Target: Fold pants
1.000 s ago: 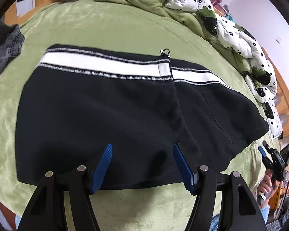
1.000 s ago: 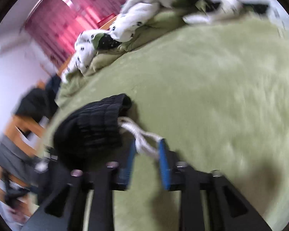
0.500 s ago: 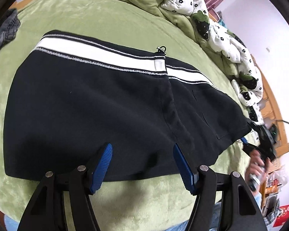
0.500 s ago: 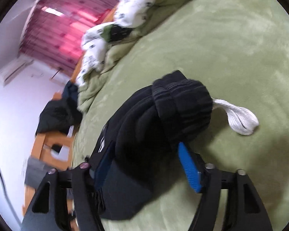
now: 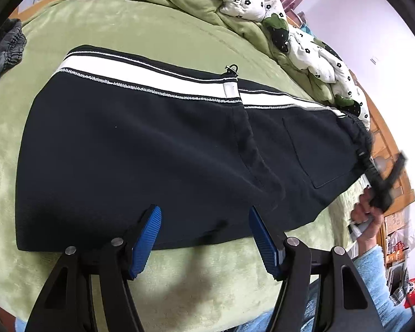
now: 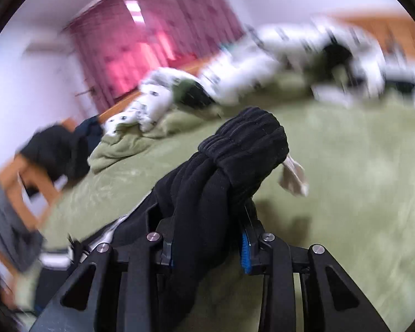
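Waistband fabric is bunched between the blue pads of the right gripper (image 6: 207, 246) at the lower centre of the right wrist view; its jaws are closing on the cloth, and the ribbed elastic end of the black pants (image 6: 246, 149) is lifted above the green blanket (image 6: 345, 193), presumably so that it can be carried over for a fold. A white drawstring (image 6: 293, 177) hangs from the bunched end, though blur makes its shape uncertain. In the left wrist view the left gripper (image 5: 204, 229) is held with its jaws spread and empty at the lower centre, just over the near edge of the pants (image 5: 141, 149), which are laid flat across the middle of the frame with the white stripe (image 5: 141, 73) toward the top. At the right edge the hand (image 5: 369, 215) gripping the other tool is seen. A patterned quilt (image 5: 312, 49) is heaped at the upper right.
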Action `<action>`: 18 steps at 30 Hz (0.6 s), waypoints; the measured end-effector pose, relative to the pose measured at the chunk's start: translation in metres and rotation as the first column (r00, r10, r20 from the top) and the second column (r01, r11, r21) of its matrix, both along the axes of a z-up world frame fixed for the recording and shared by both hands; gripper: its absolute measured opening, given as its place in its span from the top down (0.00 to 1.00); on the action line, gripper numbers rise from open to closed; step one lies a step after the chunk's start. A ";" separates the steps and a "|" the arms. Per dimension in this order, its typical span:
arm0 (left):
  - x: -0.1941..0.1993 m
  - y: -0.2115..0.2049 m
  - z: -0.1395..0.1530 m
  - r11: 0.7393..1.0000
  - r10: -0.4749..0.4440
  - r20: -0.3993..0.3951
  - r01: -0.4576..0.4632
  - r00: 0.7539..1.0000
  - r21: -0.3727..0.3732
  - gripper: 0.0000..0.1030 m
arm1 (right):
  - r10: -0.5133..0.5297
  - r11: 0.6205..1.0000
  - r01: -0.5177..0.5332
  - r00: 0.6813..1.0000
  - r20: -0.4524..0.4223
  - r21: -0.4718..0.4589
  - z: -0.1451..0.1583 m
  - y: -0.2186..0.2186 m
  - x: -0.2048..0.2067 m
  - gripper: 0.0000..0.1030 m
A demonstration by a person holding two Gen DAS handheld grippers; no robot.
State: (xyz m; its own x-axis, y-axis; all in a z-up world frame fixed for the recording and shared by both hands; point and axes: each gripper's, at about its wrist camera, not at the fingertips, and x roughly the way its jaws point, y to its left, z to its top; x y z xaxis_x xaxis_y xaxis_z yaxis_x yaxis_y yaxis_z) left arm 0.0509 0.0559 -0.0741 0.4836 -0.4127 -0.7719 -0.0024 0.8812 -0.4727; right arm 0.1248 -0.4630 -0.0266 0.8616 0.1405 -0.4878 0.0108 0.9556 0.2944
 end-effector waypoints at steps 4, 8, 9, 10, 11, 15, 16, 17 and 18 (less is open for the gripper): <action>0.003 0.005 -0.003 1.000 0.009 -0.009 -0.009 1.000 0.004 0.38 | -0.052 0.992 0.018 0.962 -0.268 -0.127 -0.054 -0.014 0.025 0.54; 0.004 0.006 0.006 0.999 -0.003 0.032 0.001 0.999 0.052 0.38 | -0.079 0.997 0.076 0.931 -0.357 -0.024 -0.077 -0.048 0.006 0.40; 0.005 0.006 0.009 0.996 0.002 0.039 -0.005 0.999 0.087 0.38 | -0.101 0.995 0.093 0.930 -0.354 -0.040 -0.072 -0.050 0.001 0.40; 0.005 0.008 0.011 0.993 0.011 0.048 -0.016 0.999 0.115 0.38 | -0.114 0.993 0.100 0.931 -0.347 -0.058 -0.066 -0.051 -0.006 0.40; 0.005 0.015 0.013 0.989 0.030 0.063 -0.039 0.998 0.141 0.38 | -0.121 0.992 0.103 0.933 -0.339 -0.069 -0.061 -0.052 -0.011 0.40; -0.011 0.053 0.010 0.966 0.181 0.091 -0.194 0.979 0.171 0.38 | -0.148 0.982 0.103 0.941 -0.305 -0.160 -0.035 -0.027 -0.026 0.40; -0.018 0.064 0.008 0.958 0.216 0.100 -0.230 0.971 0.169 0.38 | -0.135 0.980 0.085 0.946 -0.294 -0.178 -0.033 -0.014 -0.028 0.40; -0.027 0.077 0.006 0.949 0.257 0.104 -0.271 0.961 0.159 0.38 | -0.117 0.979 0.062 0.952 -0.281 -0.196 -0.028 -0.002 -0.027 0.40; -0.035 0.088 0.003 0.944 0.287 0.106 -0.300 0.952 0.138 0.38 | -0.097 0.974 0.038 0.959 -0.265 -0.222 -0.022 0.013 -0.028 0.40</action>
State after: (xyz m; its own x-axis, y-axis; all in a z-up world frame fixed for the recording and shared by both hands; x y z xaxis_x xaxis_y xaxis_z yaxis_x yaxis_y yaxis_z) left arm 0.0157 0.1441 -0.0708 0.6310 -0.1253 -0.7656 -0.2375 0.9083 -0.3444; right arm 0.0964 -0.4498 -0.0485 0.6954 -0.0461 -0.7171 0.1287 0.9898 0.0612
